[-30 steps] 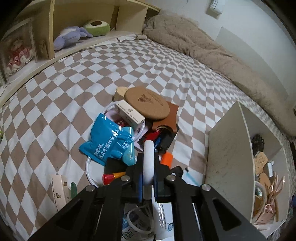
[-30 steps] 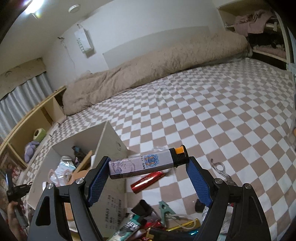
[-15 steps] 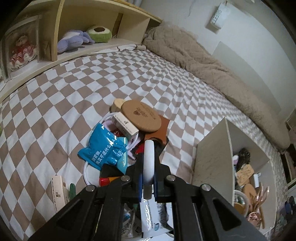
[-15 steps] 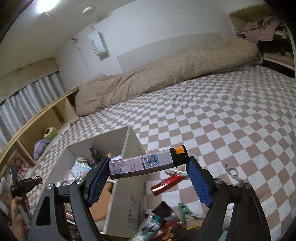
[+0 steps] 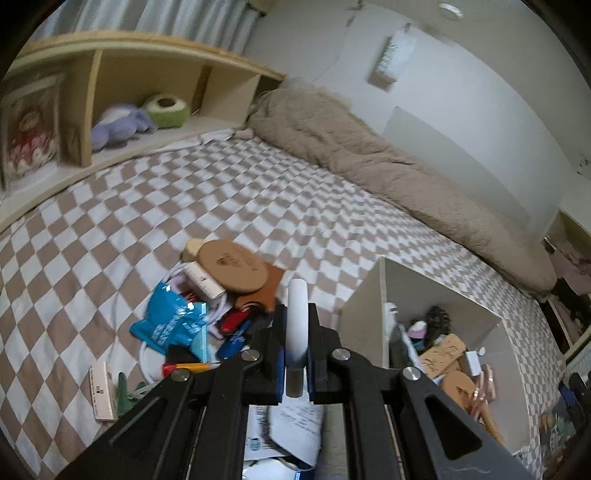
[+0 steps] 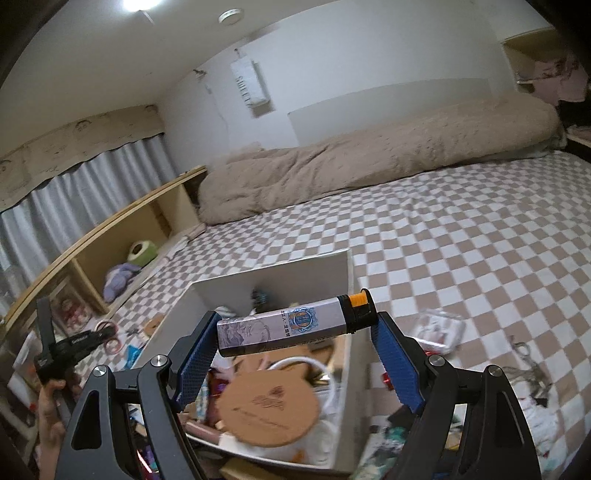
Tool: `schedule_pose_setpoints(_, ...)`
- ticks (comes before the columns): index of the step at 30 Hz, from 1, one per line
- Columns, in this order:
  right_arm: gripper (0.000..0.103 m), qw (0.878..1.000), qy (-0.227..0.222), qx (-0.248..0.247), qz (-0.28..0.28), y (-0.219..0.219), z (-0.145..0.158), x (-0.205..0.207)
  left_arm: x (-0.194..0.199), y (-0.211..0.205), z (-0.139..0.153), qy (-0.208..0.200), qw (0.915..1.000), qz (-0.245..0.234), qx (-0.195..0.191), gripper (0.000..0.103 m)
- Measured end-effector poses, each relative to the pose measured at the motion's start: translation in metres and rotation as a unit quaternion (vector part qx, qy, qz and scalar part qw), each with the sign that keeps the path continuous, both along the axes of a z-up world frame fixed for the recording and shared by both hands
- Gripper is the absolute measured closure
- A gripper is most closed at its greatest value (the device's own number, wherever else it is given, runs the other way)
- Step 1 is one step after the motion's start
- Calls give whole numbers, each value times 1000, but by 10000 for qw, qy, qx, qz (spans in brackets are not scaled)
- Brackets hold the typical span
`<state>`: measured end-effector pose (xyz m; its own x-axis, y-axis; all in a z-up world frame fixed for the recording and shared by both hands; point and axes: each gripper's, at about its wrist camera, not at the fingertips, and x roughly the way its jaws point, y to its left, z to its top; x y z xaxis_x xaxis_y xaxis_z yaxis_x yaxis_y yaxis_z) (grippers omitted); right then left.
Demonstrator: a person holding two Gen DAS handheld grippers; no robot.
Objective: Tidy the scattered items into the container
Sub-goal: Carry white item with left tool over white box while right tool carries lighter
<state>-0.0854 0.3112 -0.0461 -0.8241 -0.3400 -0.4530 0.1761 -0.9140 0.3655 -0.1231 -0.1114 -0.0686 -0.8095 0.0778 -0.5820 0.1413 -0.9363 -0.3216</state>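
Holding one lighter (image 6: 295, 326) in right claw (image 6: 295, 345); one box (image 6: 273, 273) below.

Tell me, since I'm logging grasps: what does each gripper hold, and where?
Left gripper: white stick, pinched near its lower end. Right gripper: lighter, clamped end to end.

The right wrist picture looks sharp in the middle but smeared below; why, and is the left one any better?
Right wrist view: the lighter in the right tool is crisp, while the box contents beneath smear; a ceiling lamp glares at top. Left wrist view: the checkered bedding bows from the fisheye lens, and the pile around the blue packet is softly blurred.
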Motion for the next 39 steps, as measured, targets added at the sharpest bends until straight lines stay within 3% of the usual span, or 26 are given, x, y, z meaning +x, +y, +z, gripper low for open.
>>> schedule_pose_setpoints(9, 20, 9965, -62, 126, 820, -53, 0, 1, 11, 31, 14, 277, 9984, -494, 3, 94)
schedule_pose_setpoints(18, 20, 9885, -317, 371, 1429, -98, -20, 1, 16, 48, 19, 344, 9963, -786, -71, 94)
schedule_pose_setpoints(32, 20, 9832, -571, 532, 1652, -119, -40, -5, 27, 55, 28, 538, 9932, -1030, 28, 94)
schedule_pose_setpoints(36, 9, 9839, -522, 634, 1589, -119, -38, -4, 30, 62, 30, 578, 9918, -1141, -11, 94)
schedule_pose_setpoints(39, 9, 9841, -482, 665, 1576, -119, -36, -3, 32, 68, 32, 586, 9906, -1233, -51, 94)
